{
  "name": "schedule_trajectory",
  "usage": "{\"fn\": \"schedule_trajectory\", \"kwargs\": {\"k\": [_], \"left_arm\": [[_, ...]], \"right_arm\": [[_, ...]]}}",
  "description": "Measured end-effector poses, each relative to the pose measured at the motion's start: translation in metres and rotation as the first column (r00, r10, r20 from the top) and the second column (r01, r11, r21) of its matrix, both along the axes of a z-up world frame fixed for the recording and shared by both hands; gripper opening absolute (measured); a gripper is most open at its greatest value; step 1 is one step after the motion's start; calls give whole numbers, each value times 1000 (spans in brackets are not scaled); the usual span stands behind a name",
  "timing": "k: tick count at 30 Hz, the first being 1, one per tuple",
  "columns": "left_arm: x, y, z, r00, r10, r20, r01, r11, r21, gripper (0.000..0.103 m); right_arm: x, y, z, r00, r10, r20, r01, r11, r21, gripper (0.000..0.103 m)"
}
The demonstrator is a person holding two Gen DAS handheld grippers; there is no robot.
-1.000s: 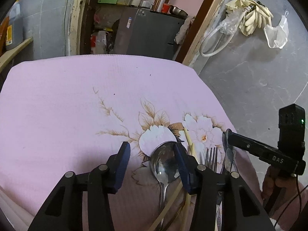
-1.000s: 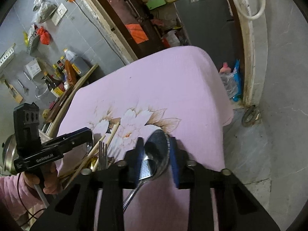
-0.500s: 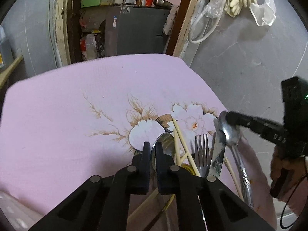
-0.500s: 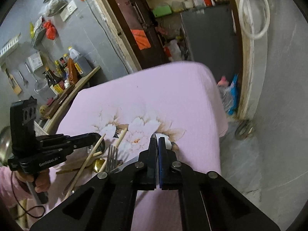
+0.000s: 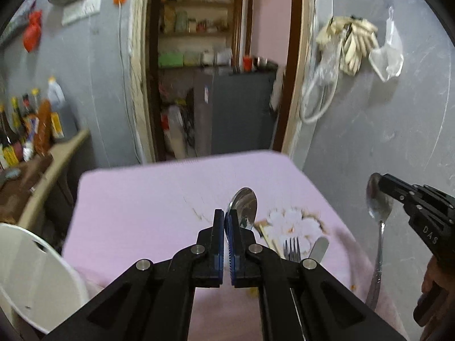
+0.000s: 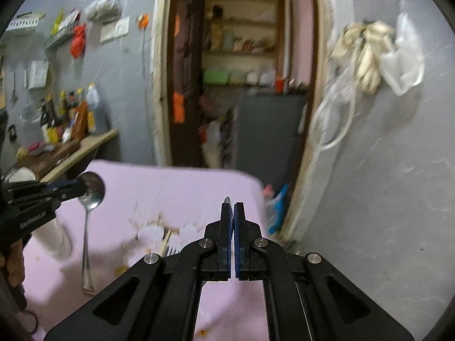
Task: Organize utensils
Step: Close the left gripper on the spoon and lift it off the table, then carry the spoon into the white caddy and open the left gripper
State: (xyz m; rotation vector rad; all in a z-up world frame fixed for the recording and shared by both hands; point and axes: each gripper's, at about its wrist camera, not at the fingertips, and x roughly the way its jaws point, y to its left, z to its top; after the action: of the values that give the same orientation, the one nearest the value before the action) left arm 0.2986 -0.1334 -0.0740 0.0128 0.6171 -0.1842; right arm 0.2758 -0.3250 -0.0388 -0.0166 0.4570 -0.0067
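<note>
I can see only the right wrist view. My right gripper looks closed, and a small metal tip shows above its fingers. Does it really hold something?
Observer: Yes. In the left wrist view the right gripper is shut on the bowl of a spoon, and the handle hangs down free.
Operator: Thank you. My gripper hides part of the cloth. Which utensils lie behind it?
Observer: A knife lies on the pink cloth, just to the right of the fork. Your view does not show the knife at all.
</note>
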Motion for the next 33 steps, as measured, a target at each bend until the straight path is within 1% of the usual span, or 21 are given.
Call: {"fn": "schedule_trajectory", "kwargs": {"k": [3, 6, 10, 15, 18, 23, 27, 30, 33], "left_arm": [[-14, 10, 22, 997, 18, 73, -19, 1000, 12, 3], [-24, 27, 47, 992, 36, 121, -33, 999, -28, 3], [-32, 66, 80, 983, 77, 164, -64, 995, -82, 3], [-45, 118, 111, 965, 137, 224, -117, 988, -103, 3], [-49, 150, 121, 949, 184, 258, -163, 982, -100, 3], [-49, 199, 124, 918, 267, 293, -253, 964, -86, 3], [-40, 232, 115, 895, 331, 298, -322, 943, -83, 3], [-33, 249, 104, 882, 356, 308, -350, 934, -75, 3], [-32, 255, 91, 873, 356, 333, -359, 932, -54, 3]], "right_arm": [[-13, 8, 27, 998, -25, 63, 25, 1000, 4, 2], [-21, 26, 55, 991, -37, 128, 36, 999, 8, 2], [-30, 64, 82, 979, -33, 202, 30, 999, 19, 2], [-37, 117, 97, 964, -18, 265, 10, 999, 34, 2], [-36, 152, 101, 953, -18, 301, 2, 999, 53, 2], [-28, 200, 98, 942, -15, 334, -7, 998, 63, 2], [-22, 231, 88, 936, -12, 353, -5, 999, 48, 2], [-17, 252, 79, 932, 9, 363, -15, 1000, 13, 2], [-14, 272, 68, 926, 38, 376, -21, 999, -48, 2]]}}
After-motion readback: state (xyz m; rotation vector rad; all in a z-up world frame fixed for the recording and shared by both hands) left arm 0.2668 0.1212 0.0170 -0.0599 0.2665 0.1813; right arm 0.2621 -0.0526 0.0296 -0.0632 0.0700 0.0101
